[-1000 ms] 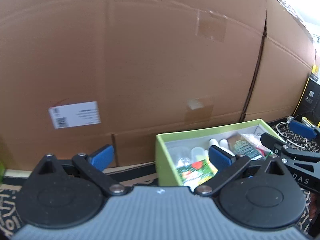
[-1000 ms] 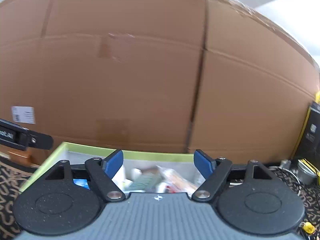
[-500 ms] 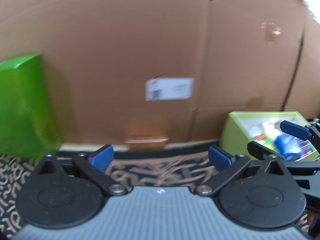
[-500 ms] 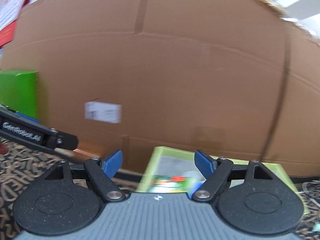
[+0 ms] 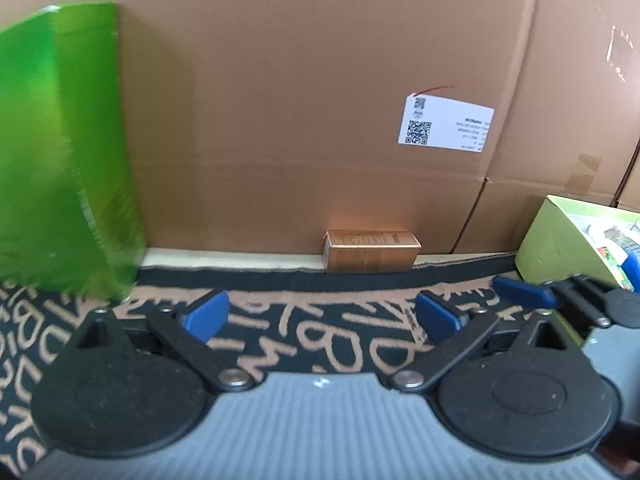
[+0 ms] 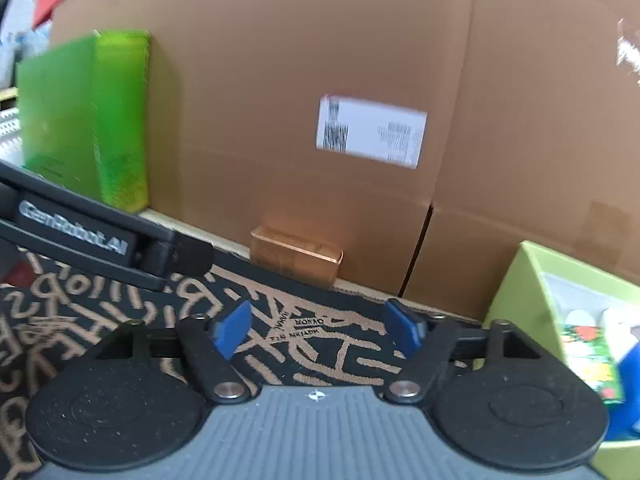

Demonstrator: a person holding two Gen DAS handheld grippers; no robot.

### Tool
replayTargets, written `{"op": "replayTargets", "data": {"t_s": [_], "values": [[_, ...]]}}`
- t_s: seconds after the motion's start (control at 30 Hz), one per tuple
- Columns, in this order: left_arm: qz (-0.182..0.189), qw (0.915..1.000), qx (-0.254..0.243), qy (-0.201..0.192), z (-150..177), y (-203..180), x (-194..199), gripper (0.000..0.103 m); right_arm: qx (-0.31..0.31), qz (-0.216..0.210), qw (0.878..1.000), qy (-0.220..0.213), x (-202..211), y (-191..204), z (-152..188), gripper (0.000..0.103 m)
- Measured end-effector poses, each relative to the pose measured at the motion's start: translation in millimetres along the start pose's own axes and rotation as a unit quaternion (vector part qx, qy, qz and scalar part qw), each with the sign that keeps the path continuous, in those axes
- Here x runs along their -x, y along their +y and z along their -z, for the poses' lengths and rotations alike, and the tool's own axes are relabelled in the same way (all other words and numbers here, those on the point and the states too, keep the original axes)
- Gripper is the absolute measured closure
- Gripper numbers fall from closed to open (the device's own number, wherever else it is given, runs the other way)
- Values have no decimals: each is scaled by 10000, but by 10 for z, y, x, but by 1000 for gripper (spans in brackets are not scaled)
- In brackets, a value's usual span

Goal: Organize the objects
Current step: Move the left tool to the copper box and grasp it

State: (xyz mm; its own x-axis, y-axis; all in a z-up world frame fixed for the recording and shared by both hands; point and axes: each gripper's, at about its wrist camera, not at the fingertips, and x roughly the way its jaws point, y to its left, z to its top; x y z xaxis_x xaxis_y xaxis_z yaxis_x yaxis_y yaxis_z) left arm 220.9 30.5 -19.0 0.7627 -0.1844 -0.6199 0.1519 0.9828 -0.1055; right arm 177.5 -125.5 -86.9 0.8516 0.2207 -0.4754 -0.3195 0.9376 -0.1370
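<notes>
A small copper-coloured carton lies on the patterned mat against the big cardboard box; it also shows in the right wrist view. My left gripper is open and empty, some way in front of the carton. My right gripper is open and empty too, just right of the left one. A light green open box holding several small items stands at the right; it also shows in the right wrist view.
A tall bright green box stands at the left against the large cardboard box, which walls off the back. A black and tan patterned mat covers the surface.
Both grippers have swung left, away from the light green box toward the mat and the copper carton. The tall green box has come into view. Both stay open.
</notes>
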Motion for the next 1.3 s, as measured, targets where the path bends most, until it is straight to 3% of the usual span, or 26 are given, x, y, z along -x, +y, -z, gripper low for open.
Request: {"op": "replayTargets", "data": {"t_s": [0.07,0.17,0.3,0.43,0.53,0.6,0.77,0.93,1.03,1.07,1.1,1.13,1.3], "values": [[82,9999,-30,61,-59,6,-139,14,-64,-4,9998,161,-170,-23,-7,43],[244,9995,14,220,-145,24,-376,22,-75,-23,9996,271,-344,-46,-17,44],[406,9986,54,326,-233,9,-640,25,-166,-123,9990,408,-559,-104,-61,45],[558,9977,88,373,-305,-2,-811,31,-139,-183,9993,293,-693,-144,-160,46],[884,9946,169,519,-324,-3,-907,46,-62,-318,9986,424,-815,-131,-195,46],[880,9941,151,612,-298,-43,-907,51,-91,-465,9978,456,-851,-127,-213,52],[897,9946,-108,515,-101,-165,-512,52,226,-388,9986,263,-628,-8,-148,52],[1332,9897,-268,442,388,-308,219,45,110,-622,9979,160,58,47,130,50],[1609,9847,-455,488,767,-428,636,34,263,-847,9956,292,557,113,430,50],[1687,9832,-493,496,865,-458,747,26,329,-947,9942,380,715,137,535,50],[1702,9829,-491,505,927,-473,847,17,383,-1012,9935,365,897,157,647,50],[1656,9839,-464,484,992,-478,924,15,428,-1029,9933,307,1040,211,739,48],[1383,9889,-16,536,957,-368,963,15,624,-917,9936,214,1340,228,906,45]]}}
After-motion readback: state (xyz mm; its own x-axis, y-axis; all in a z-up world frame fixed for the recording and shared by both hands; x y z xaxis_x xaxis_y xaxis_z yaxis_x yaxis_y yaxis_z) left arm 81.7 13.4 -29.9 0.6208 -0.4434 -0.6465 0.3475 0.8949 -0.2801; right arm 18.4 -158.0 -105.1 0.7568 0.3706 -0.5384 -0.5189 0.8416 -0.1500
